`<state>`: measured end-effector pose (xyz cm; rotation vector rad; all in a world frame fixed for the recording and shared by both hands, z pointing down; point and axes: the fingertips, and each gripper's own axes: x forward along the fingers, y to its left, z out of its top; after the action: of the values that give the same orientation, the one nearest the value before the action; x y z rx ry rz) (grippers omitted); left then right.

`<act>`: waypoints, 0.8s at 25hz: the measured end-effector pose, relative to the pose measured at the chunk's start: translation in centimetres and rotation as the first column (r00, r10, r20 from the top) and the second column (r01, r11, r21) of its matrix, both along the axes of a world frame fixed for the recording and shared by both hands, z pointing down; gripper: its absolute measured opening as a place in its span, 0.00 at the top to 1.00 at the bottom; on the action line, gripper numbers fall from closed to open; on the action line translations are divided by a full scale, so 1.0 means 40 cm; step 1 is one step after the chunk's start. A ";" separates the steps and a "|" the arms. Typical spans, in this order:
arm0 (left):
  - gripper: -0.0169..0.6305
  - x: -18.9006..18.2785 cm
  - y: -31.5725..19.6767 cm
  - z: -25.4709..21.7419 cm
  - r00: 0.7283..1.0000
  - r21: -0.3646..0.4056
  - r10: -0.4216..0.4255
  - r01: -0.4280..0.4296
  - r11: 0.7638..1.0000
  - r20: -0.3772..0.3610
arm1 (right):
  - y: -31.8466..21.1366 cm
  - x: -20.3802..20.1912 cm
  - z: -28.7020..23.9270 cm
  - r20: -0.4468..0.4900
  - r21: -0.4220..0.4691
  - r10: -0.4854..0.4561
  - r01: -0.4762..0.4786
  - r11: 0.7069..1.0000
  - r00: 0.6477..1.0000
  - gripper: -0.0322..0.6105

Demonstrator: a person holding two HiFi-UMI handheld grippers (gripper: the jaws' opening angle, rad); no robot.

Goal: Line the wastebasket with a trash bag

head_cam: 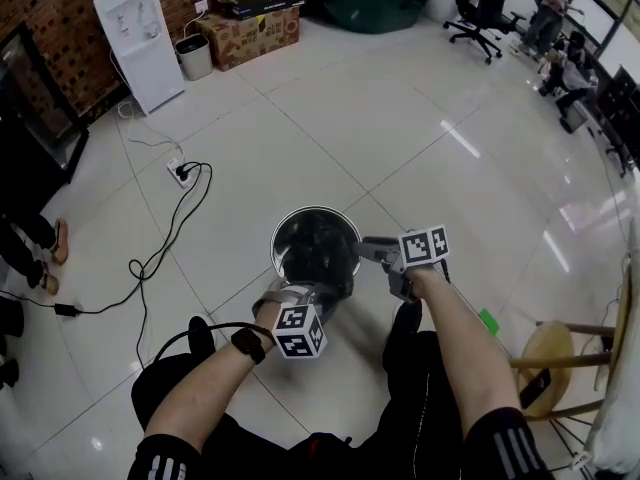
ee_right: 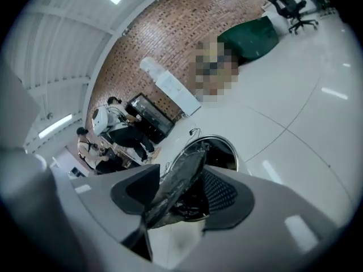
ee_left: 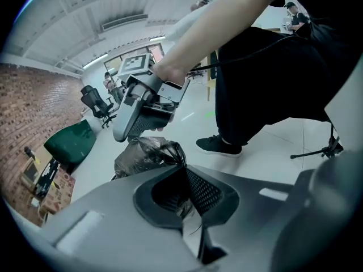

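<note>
A round metal wastebasket stands on the tiled floor in front of me, with a black trash bag inside it. My left gripper is at the basket's near rim. In its own view the left gripper is shut, with the crumpled black bag bunched at its tips. My right gripper is at the right rim. Seen from the right gripper, its jaws stand apart, and a strip of bag film runs loosely between them toward the basket rim.
A white water dispenser, a small bin and cardboard boxes stand at the back wall. A power strip with a black cable lies left of the basket. A wooden stool stands at the right. Someone's feet are at the left edge.
</note>
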<state>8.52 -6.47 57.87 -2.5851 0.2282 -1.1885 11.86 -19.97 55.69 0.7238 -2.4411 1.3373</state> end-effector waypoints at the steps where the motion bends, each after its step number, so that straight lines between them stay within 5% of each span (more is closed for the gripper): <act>1: 0.97 0.009 0.010 0.007 1.000 -0.008 0.009 -0.009 1.000 0.003 | 0.006 0.001 0.007 -0.027 0.002 -0.012 0.012 1.000 1.000 0.56; 6: 0.97 0.035 0.049 0.046 0.998 -0.036 0.057 -0.055 0.998 0.039 | 0.039 -0.032 0.046 -0.129 -0.001 -0.086 0.086 0.996 0.988 0.56; 8: 0.96 0.040 0.061 0.062 0.996 -0.040 0.072 -0.070 0.997 0.053 | 0.052 -0.034 0.088 -0.244 -0.005 -0.120 0.123 0.992 0.962 0.57; 10: 0.95 0.043 0.074 0.082 0.994 -0.052 0.084 -0.081 0.995 0.067 | 0.064 -0.015 0.139 -0.385 -0.001 -0.143 0.154 0.988 0.912 0.69; 11: 0.93 0.042 0.081 0.093 0.993 -0.062 0.091 -0.087 0.994 0.076 | 0.067 -0.001 0.160 -0.434 0.002 -0.143 0.160 0.987 0.890 0.84; 12: 0.91 0.040 0.087 0.103 0.991 -0.071 0.099 -0.093 0.993 0.088 | 0.068 0.011 0.174 -0.457 0.003 -0.138 0.157 0.988 0.879 0.94; 16: 0.82 0.013 0.099 0.136 0.986 -0.093 0.105 -0.094 0.991 0.128 | 0.065 0.052 0.194 -0.461 0.005 -0.101 0.116 0.993 0.882 0.94; 20: 0.78 -0.007 0.094 0.123 0.992 -0.110 0.062 -0.049 0.993 0.111 | 0.097 0.086 0.219 -0.515 -0.015 -0.123 0.135 0.991 0.848 0.94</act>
<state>8.26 -2.72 62.79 -2.5836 0.0696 -1.3581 15.29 -16.07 64.43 0.7865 -2.0302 0.9145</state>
